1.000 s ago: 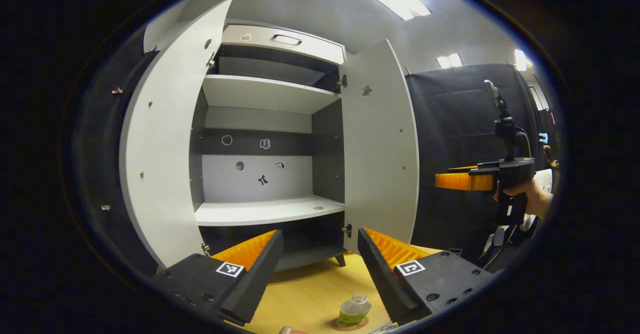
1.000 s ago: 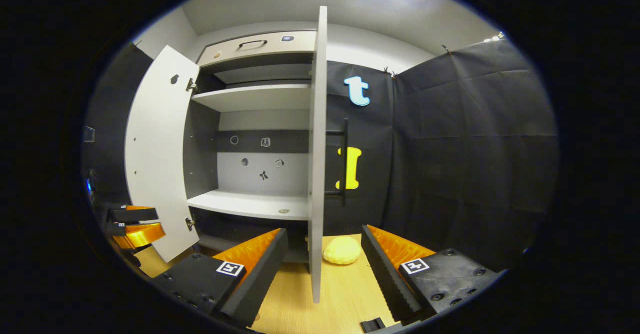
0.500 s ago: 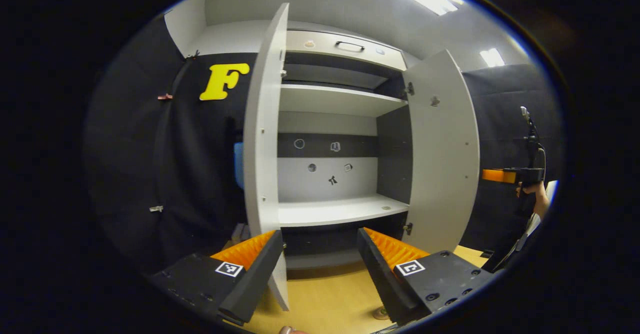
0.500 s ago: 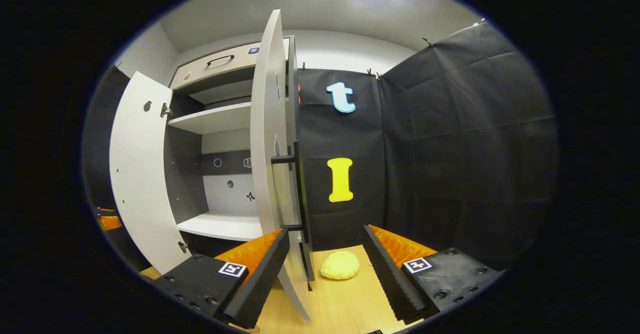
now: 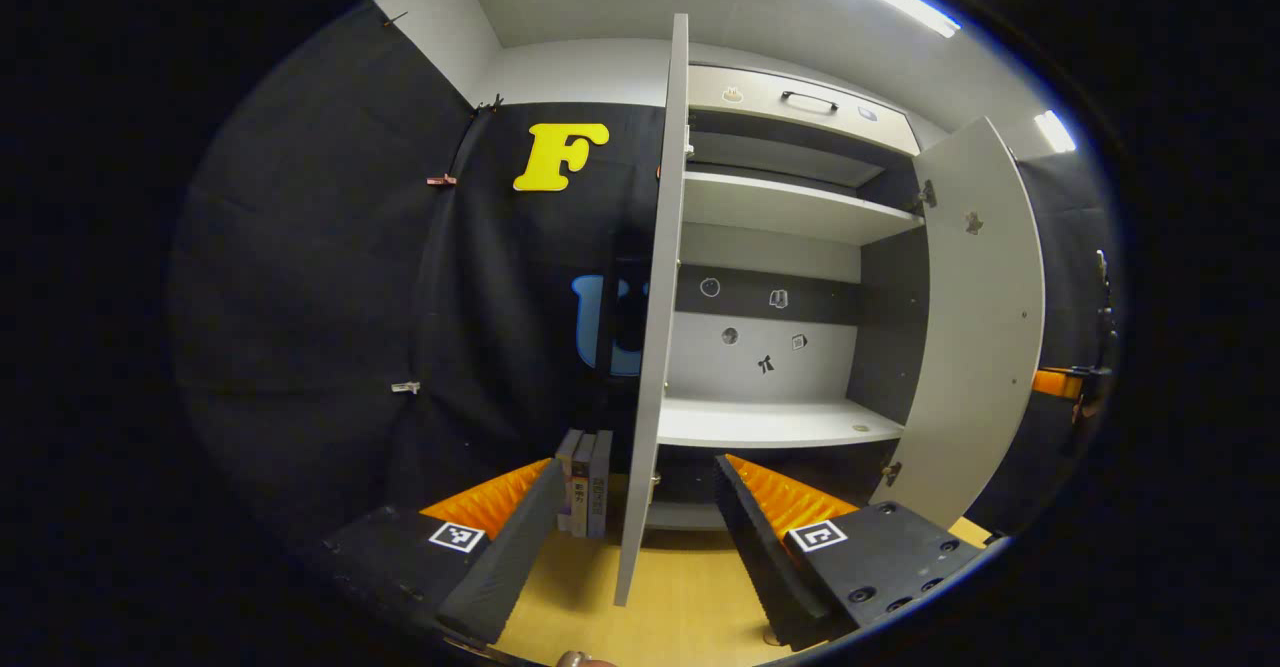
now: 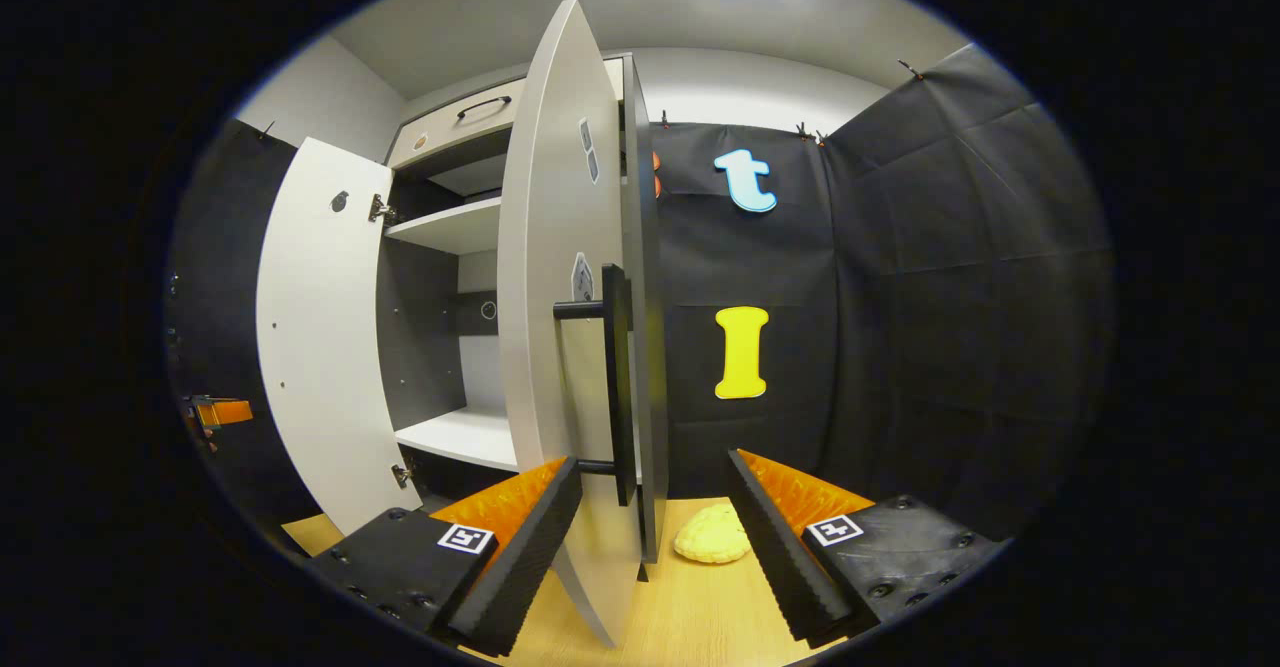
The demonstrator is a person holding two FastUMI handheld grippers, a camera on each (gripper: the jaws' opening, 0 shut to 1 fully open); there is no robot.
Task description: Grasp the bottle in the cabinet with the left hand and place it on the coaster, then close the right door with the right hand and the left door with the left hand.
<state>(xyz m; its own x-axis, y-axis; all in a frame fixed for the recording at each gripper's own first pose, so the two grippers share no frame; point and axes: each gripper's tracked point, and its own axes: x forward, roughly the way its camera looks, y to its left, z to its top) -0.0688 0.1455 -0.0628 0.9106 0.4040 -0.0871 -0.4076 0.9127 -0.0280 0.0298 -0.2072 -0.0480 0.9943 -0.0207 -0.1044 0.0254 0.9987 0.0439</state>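
The cabinet stands with both doors swung out. In the left gripper view the left door (image 5: 650, 327) is edge-on, and its lower end rises between the fingers of my open left gripper (image 5: 630, 537). The right door (image 5: 980, 327) hangs open beyond the bare middle shelf (image 5: 770, 422). In the right gripper view I face the outer side of the right door (image 6: 555, 247) with its black bar handle (image 6: 620, 387). My open right gripper (image 6: 650, 547) sits low, just in front of that door's bottom edge; whether it touches I cannot tell. The left door (image 6: 320, 327) stands farther left.
Several books (image 5: 585, 482) stand upright on the wooden table (image 5: 680, 587) left of the left door. A yellow lumpy object (image 6: 712, 537) lies on the table (image 6: 690, 617) beside the cabinet. The other gripper (image 5: 1060, 382) shows far right, and the left one (image 6: 220, 412) far left.
Both views swung outward. The left door turned edge-on in the left gripper view, and the bottle on its coaster slid out of it. The right gripper moved round to the right door's handle side.
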